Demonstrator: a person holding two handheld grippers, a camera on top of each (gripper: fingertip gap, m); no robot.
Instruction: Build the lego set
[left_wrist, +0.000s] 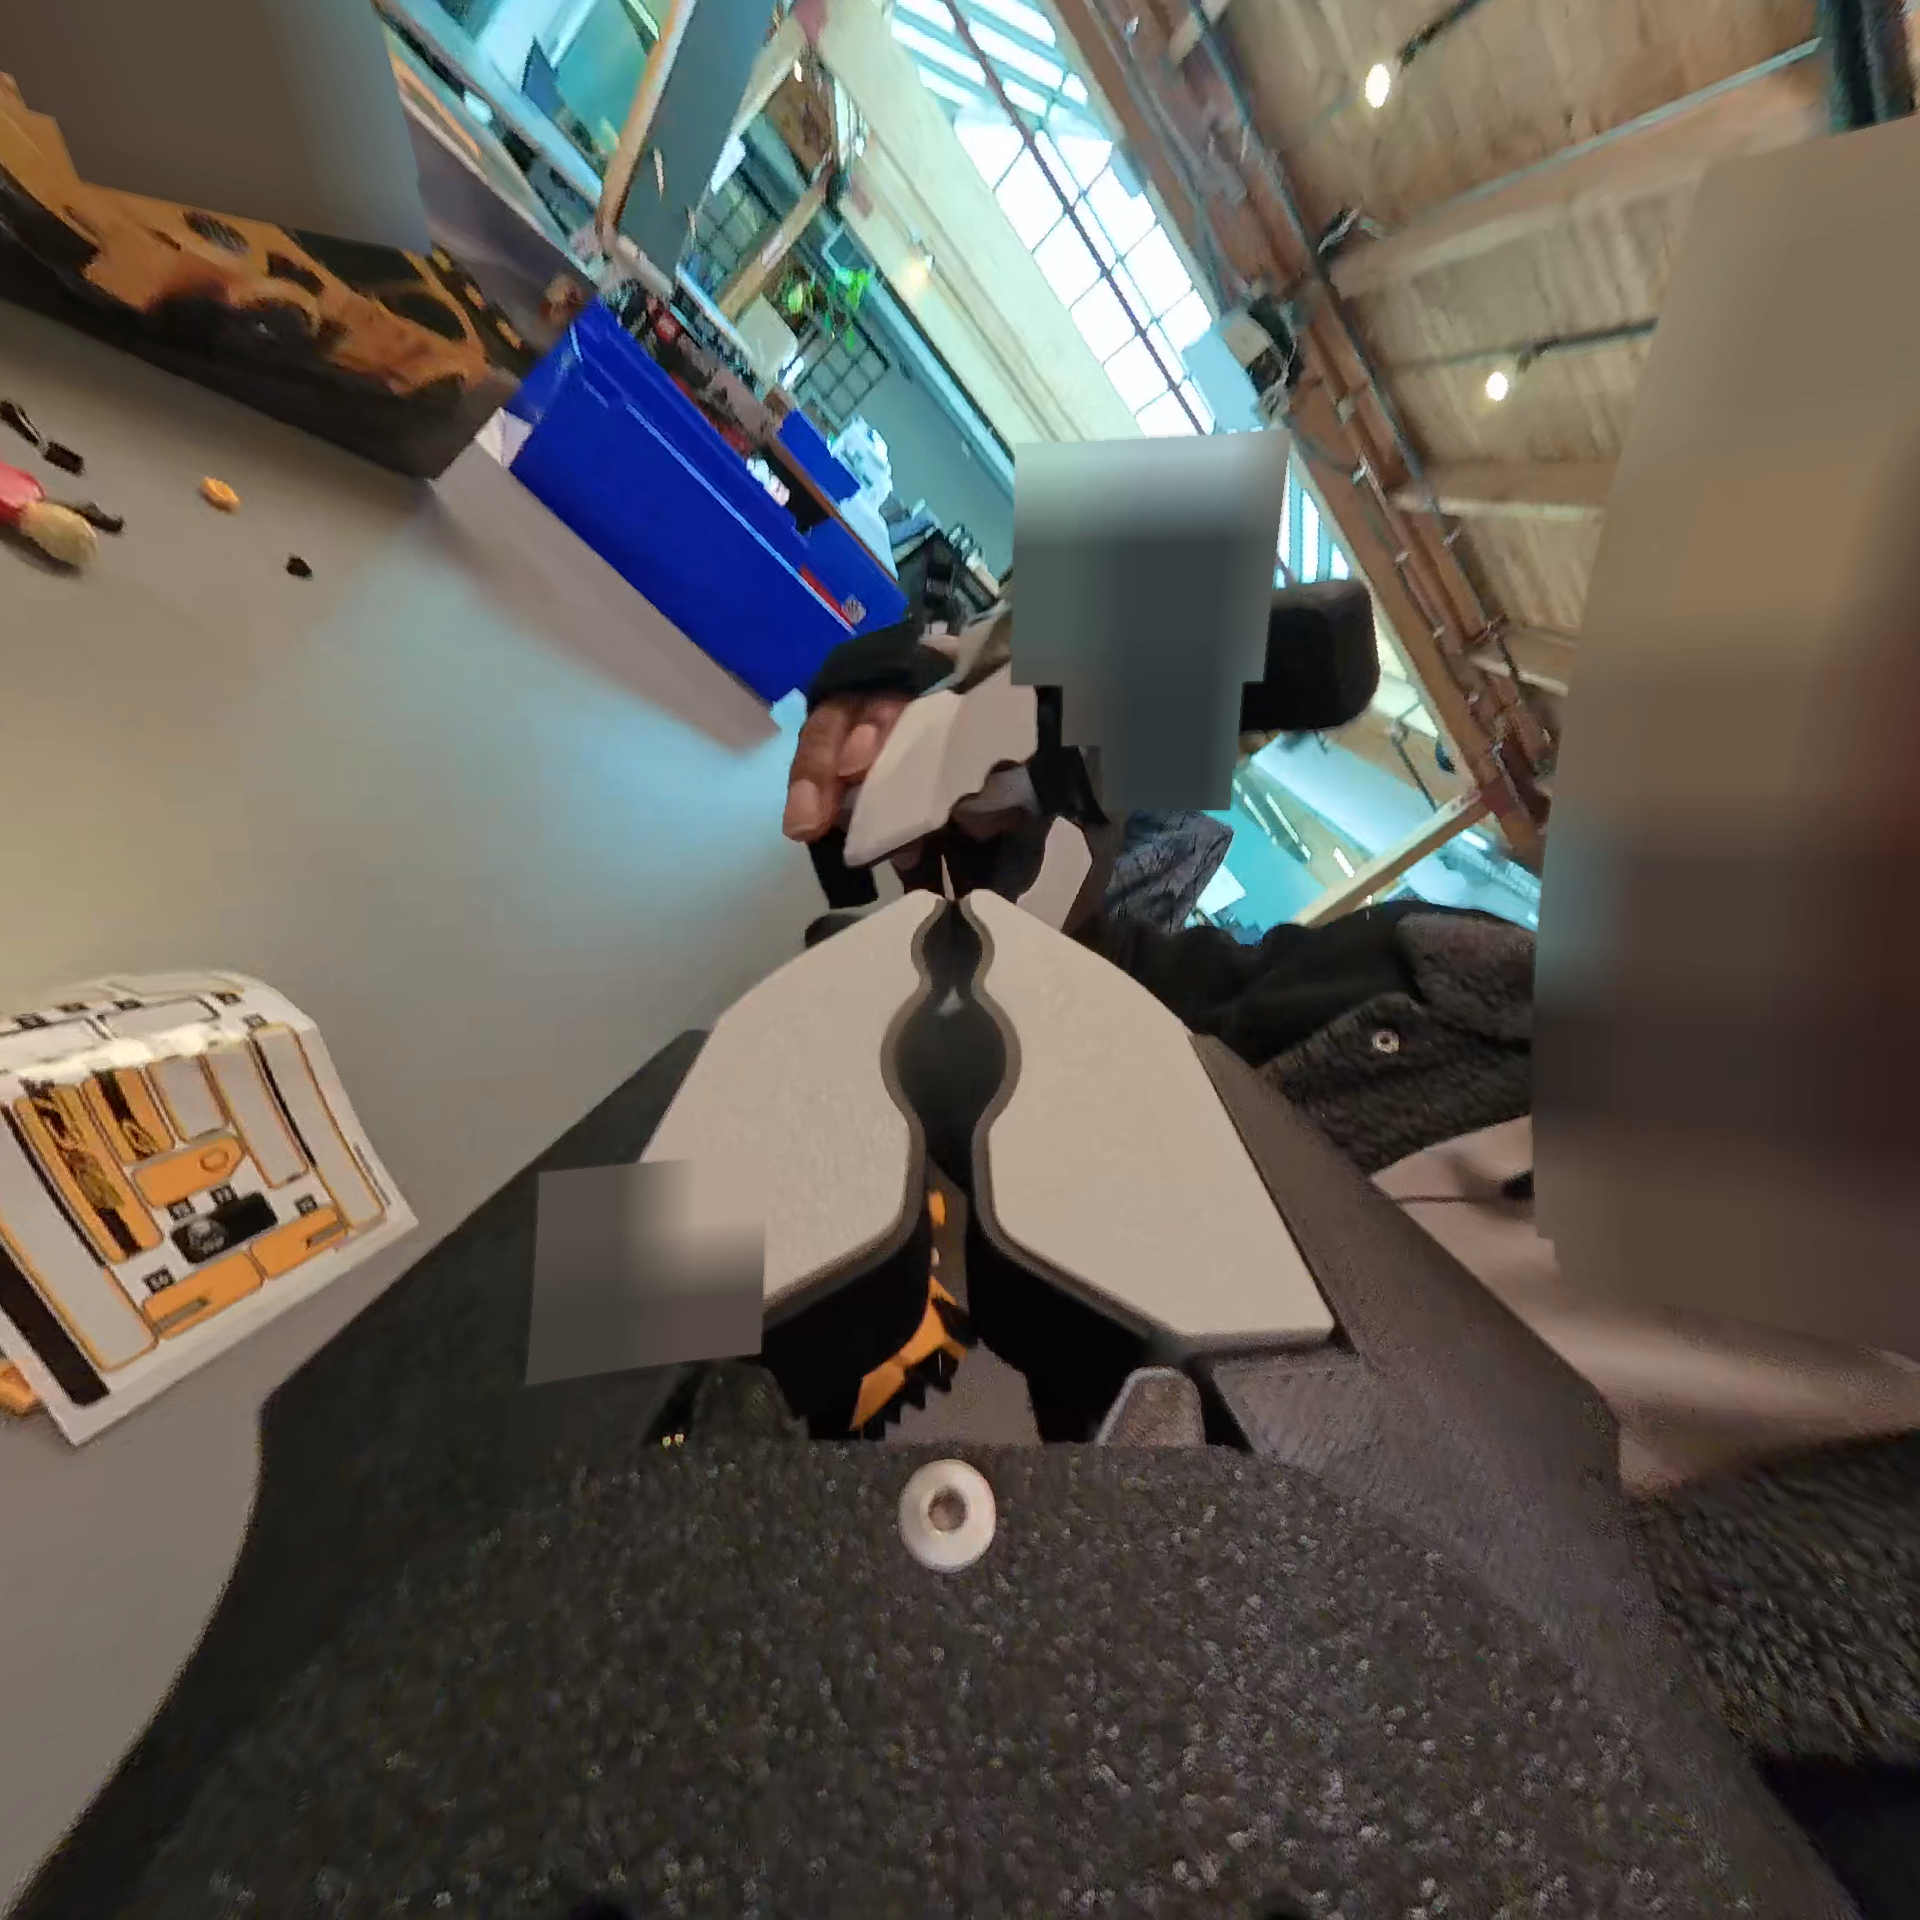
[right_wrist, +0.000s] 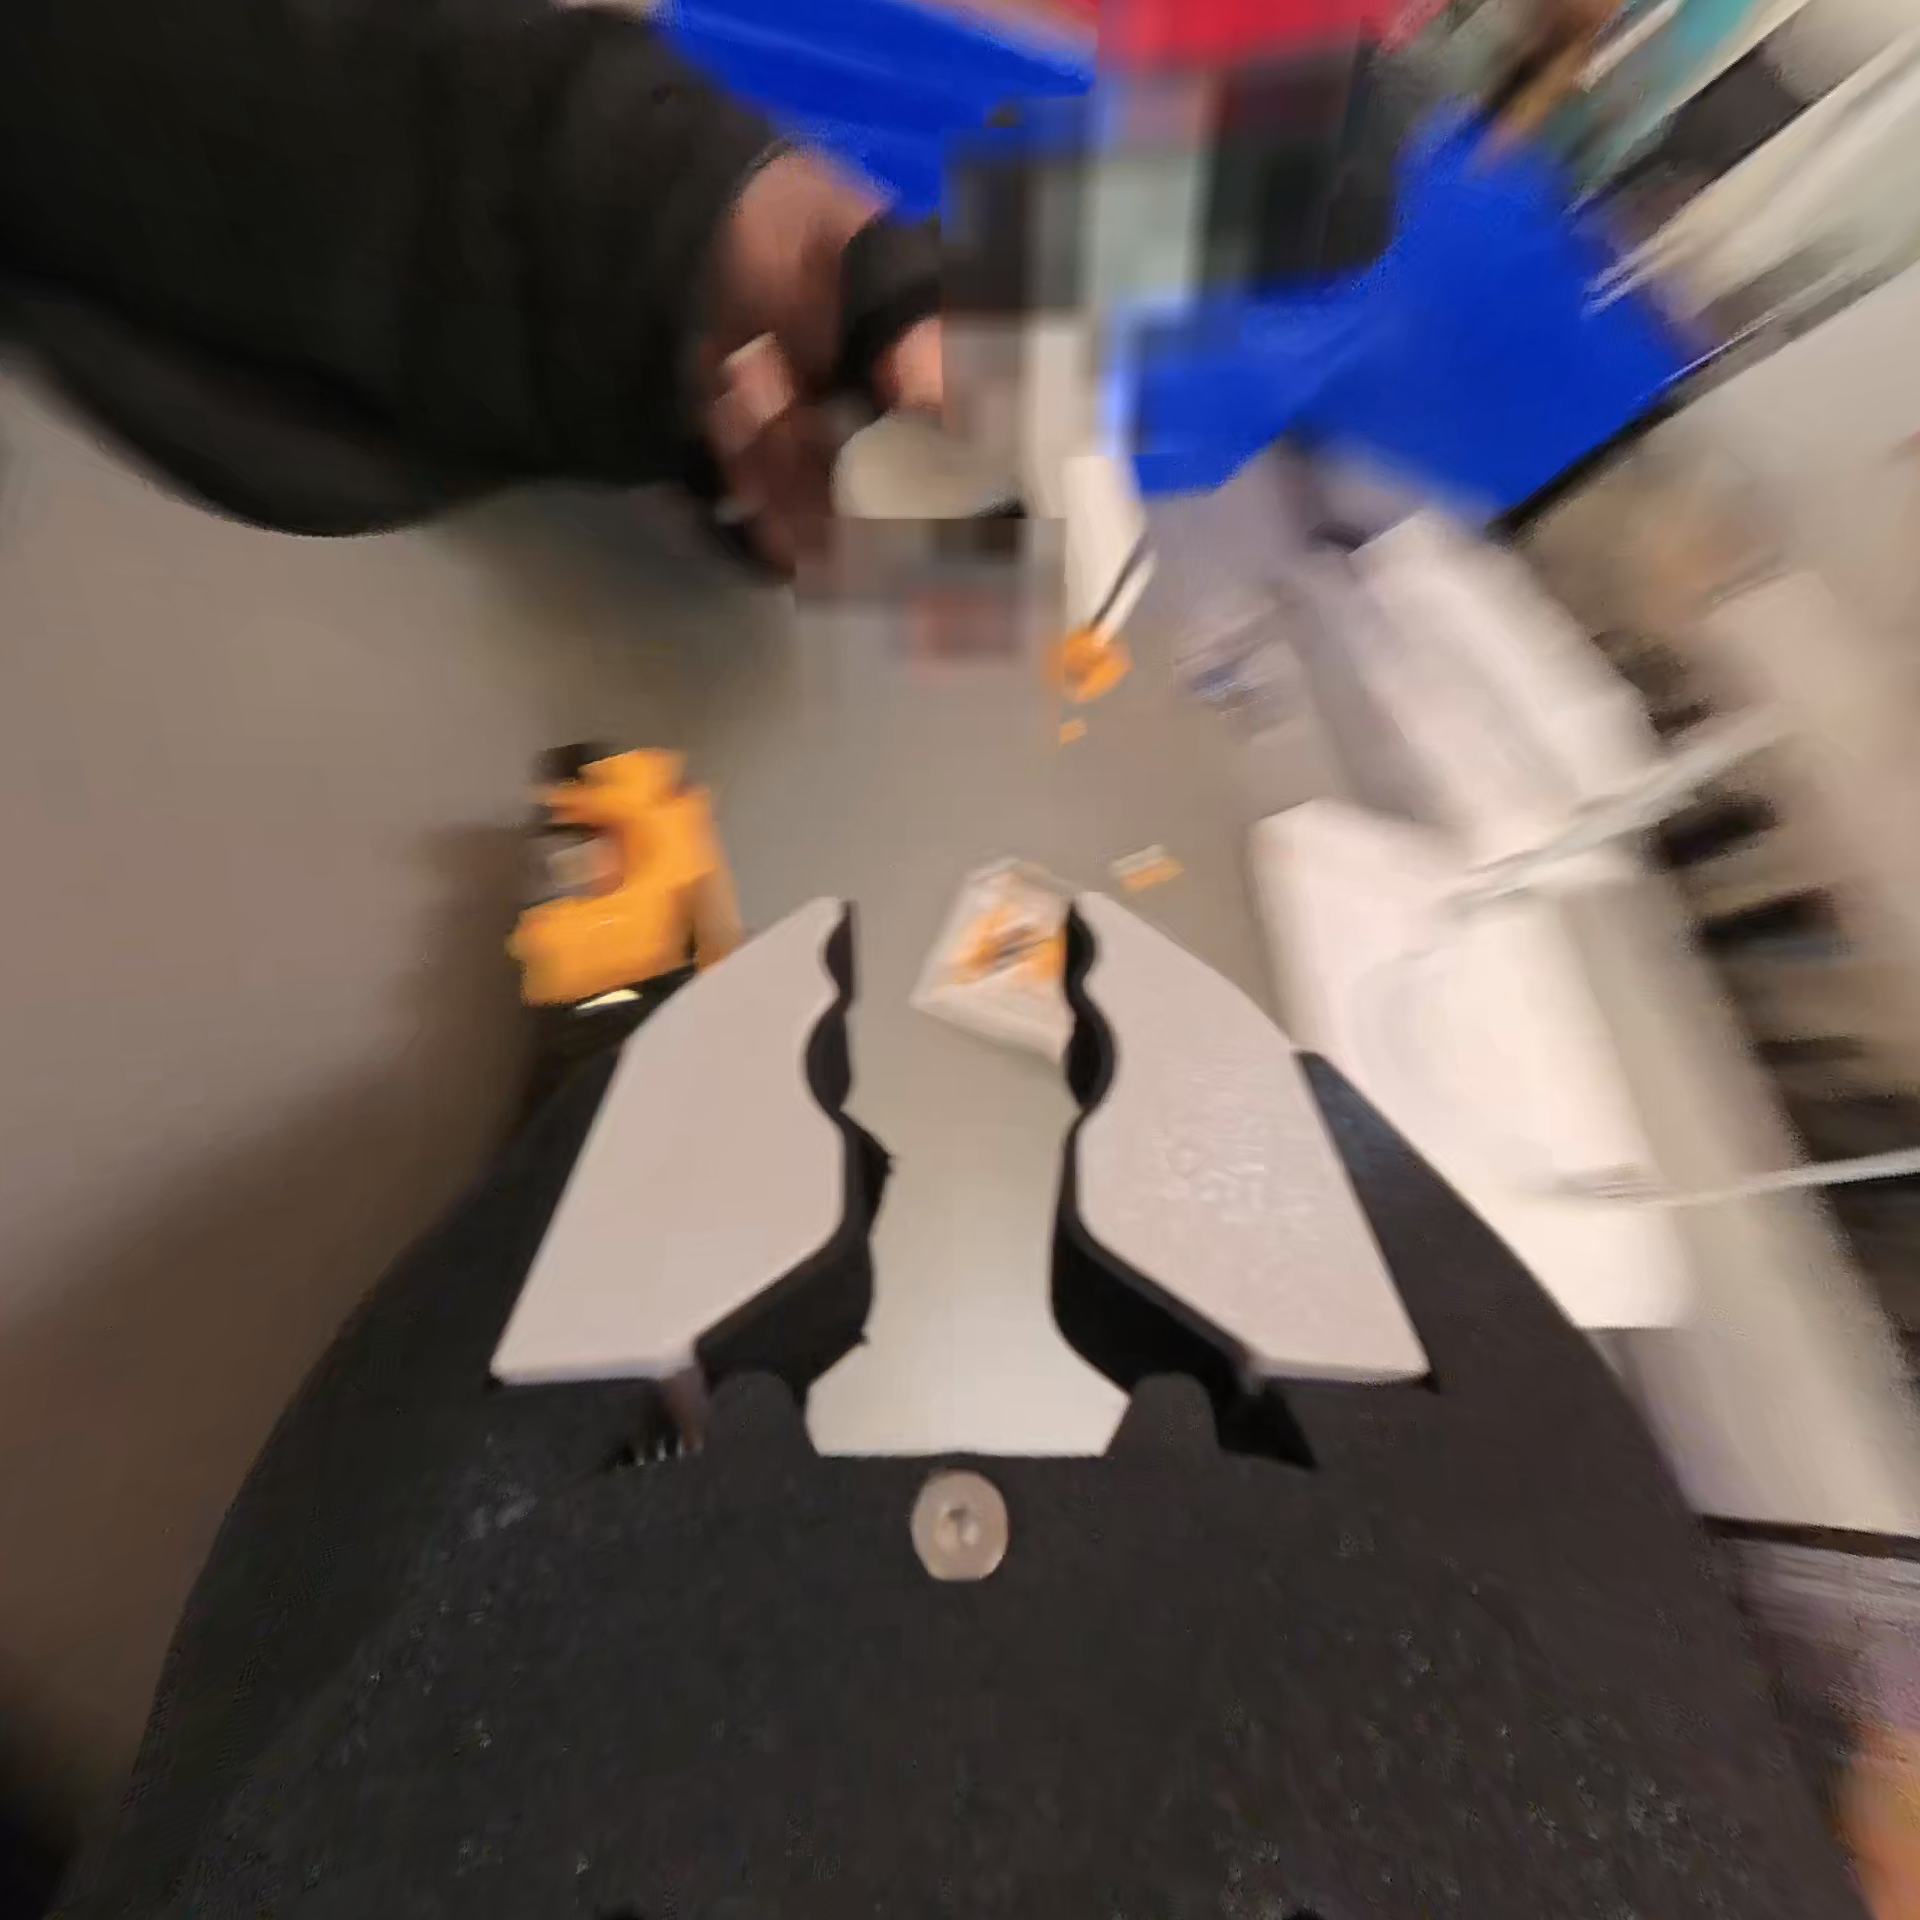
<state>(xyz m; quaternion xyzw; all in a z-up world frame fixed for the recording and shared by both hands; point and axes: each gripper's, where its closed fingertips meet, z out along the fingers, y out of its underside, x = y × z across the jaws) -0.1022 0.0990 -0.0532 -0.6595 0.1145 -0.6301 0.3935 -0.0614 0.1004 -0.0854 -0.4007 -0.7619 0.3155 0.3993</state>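
The right gripper hovers with its jaws apart and bare above the grey table; a small sticker sheet lies flat just ahead, toward its right finger. The left gripper is raised off the table, tips together on a thin dark sliver.

Grey table; tall paned windows admit daylight; timber ceiling with two spotlights (lit).
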